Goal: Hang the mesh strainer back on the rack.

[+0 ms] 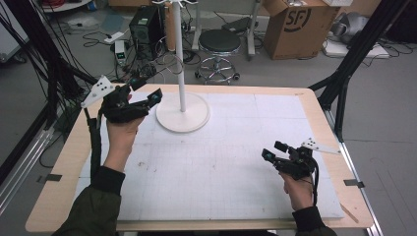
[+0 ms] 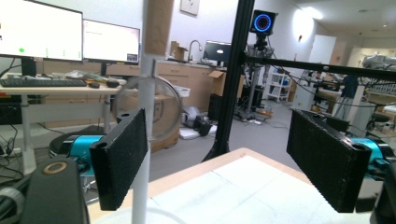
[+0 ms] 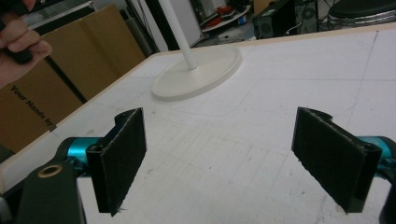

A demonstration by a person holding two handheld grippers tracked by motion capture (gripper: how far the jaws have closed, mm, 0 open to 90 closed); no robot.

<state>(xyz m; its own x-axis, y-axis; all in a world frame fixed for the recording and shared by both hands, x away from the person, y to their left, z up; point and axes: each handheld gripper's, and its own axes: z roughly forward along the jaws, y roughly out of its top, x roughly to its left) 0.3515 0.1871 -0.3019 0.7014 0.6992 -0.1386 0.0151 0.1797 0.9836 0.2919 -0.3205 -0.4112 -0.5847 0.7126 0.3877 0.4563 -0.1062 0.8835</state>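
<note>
While the left gripper (image 1: 145, 91) has wide, empty jaws near the ring (image 2: 148, 108) on the stand (image 1: 182, 115), back off w/o bumping it; right gripper (image 1: 275, 150) wide too.

Grey floor, black stool (image 1: 219, 43), cardboard box (image 1: 300, 27)

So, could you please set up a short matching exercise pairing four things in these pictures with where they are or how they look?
Things:
1. left gripper
2. right gripper
3. white stand
4. clear ring

Descriptions:
A. hangs on the pole
B. jaws open, low over the mat's right side
C. round base on the far mat
D. jaws open, raised beside the pole

Pairs: 1-D, 2-B, 3-C, 4-A
</note>
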